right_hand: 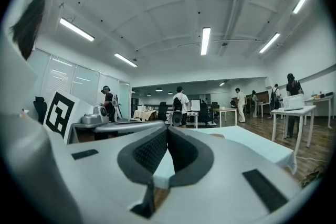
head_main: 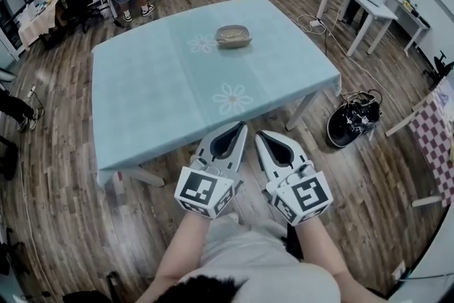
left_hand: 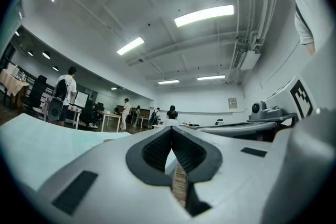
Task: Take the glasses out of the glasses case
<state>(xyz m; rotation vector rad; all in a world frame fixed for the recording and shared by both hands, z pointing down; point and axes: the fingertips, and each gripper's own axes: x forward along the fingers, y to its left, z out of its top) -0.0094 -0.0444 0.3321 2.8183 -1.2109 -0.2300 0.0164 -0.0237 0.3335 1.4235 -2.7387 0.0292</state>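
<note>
The tablecloth [head_main: 142,96] looks smooth and matt, the floor [head_main: 64,209] wooden.

Your table [head_main: 142,103] carries a pale teal cloth [head_main: 284,60] with two white daisy prints [head_main: 232,98]. One item lies on it: a tan glasses case [head_main: 233,35], toward the far edge and just beside the farther daisy. It is possibly open, but too small to tell. The table stands on a wood-plank floor [head_main: 64,223].

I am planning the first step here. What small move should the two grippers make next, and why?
Probably move the left gripper and right gripper forward across the table toward the glasses case, opening their jaws on the way. The case lies on the table's far half, while both grippers hang at the near edge, jaws together and empty.
</note>
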